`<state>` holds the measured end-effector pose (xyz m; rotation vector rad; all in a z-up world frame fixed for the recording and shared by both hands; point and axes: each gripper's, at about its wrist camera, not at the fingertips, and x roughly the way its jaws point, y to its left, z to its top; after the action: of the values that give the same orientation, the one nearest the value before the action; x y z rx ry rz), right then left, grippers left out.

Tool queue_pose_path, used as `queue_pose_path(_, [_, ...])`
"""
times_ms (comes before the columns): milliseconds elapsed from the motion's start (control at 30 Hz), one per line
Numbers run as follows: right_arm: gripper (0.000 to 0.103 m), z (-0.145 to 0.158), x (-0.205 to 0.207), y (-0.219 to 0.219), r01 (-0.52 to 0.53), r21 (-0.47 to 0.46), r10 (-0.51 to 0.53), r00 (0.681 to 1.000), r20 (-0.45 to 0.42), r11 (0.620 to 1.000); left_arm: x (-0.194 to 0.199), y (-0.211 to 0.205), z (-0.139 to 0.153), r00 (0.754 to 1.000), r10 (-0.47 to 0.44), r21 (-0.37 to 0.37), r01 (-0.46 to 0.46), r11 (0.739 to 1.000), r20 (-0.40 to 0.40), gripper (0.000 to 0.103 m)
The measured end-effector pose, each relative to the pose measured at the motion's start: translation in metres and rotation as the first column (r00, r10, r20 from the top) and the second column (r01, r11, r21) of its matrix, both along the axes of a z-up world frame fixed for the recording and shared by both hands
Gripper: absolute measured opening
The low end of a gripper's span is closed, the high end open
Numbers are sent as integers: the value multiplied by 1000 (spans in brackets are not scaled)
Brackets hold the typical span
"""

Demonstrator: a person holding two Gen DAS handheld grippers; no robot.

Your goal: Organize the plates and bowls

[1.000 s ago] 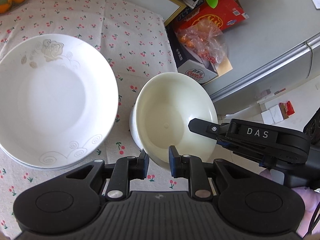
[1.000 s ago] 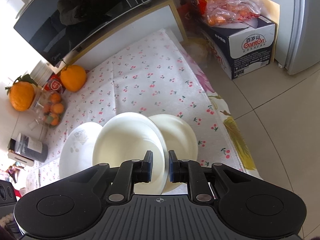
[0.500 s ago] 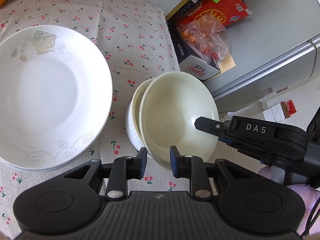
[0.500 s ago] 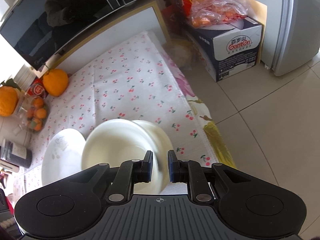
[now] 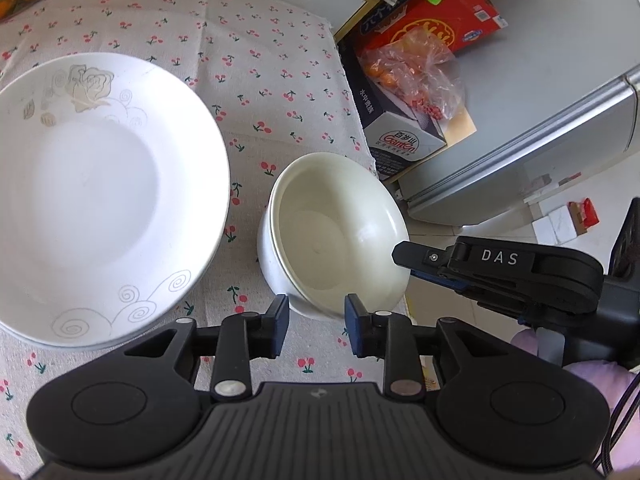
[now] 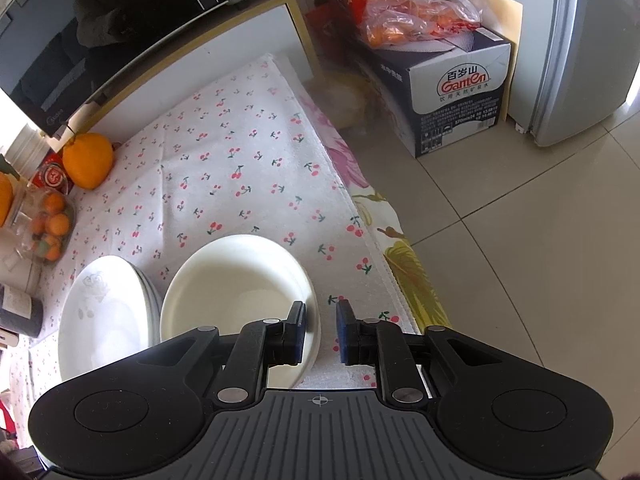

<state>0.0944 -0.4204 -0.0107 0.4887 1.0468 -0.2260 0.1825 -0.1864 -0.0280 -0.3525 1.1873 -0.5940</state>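
Two cream bowls (image 5: 340, 236) sit nested on the cherry-print cloth (image 5: 256, 92), near its right edge, mouths up; the upper one (image 6: 236, 280) tilts a little in the lower one, whose white wall shows on the left side in the left wrist view. Bowls are round, so no long axis can be told. Just to their left lies a stack of white plates (image 5: 92, 196), face up, the top one printed with a rose and scrolls; plates and bowls sit close but apart.

The left gripper (image 5: 316, 322) hovers just at the near rim of the bowls, its jaws parted moderately and holding nothing. The right gripper (image 6: 319, 330) is open too, jaws empty; its left finger (image 6: 296, 332) overlaps the bowl's right rim, and whether it touches cannot be told.

The left view alone shows the right gripper's tip (image 5: 416, 254) beside the bowl's right rim, and the lower bowl's wall. The right view alone shows the oranges (image 6: 86, 160), a microwave (image 6: 100, 28) behind the cloth, and the tiled floor (image 6: 520, 260). Both show the Ganten box (image 6: 460, 92).
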Motion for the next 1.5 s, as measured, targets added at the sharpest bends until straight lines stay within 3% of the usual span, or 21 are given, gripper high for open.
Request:
queue_pose_path(200, [20, -4, 1, 1, -36, -31, 37, 999, 20, 999, -5, -5, 3, 997, -40, 50, 37, 998, 71, 65])
queue_pose_path(333, [30, -13, 2, 0, -63, -54, 65, 998, 25, 997, -13, -8, 5, 986, -88, 79, 78, 994, 142, 82])
queue_pose_path(567, [36, -26, 2, -4, -93, -43, 96, 994, 58, 995, -26, -10, 1, 949, -206, 81, 192, 978, 239, 91])
queue_pose_path(667, [44, -32, 2, -5, -102, -43, 105, 993, 62, 994, -32, -10, -1, 924, -256, 99, 237, 966, 285, 95])
queue_pose_path(800, [49, -38, 0, -9, -108, -24, 110, 990, 84, 994, -43, -10, -2, 869, -324, 168, 280, 945, 374, 98])
queue_pose_path(1000, [54, -42, -4, -14, -121, -15, 122, 985, 123, 992, -61, -19, -10, 732, -456, 289, 354, 890, 506, 99])
queue_pose_path(1067, [54, -42, -4, -14, -129, -19, 130, 983, 131, 991, -65, -22, -13, 708, -473, 311, 357, 881, 525, 99])
queue_pose_path(1167, [54, -42, -4, -13, -138, -23, 139, 980, 139, 990, -63, -26, -16, 712, -462, 308, 346, 886, 528, 98])
queue_pose_path(1400, [54, -43, -5, -13, -142, -21, 144, 979, 147, 990, -47, -32, -23, 751, -404, 284, 293, 913, 522, 96])
queue_pose_path(1500, [54, -44, -4, -14, -137, -17, 138, 979, 152, 990, -45, -34, -23, 745, -392, 286, 275, 918, 540, 94])
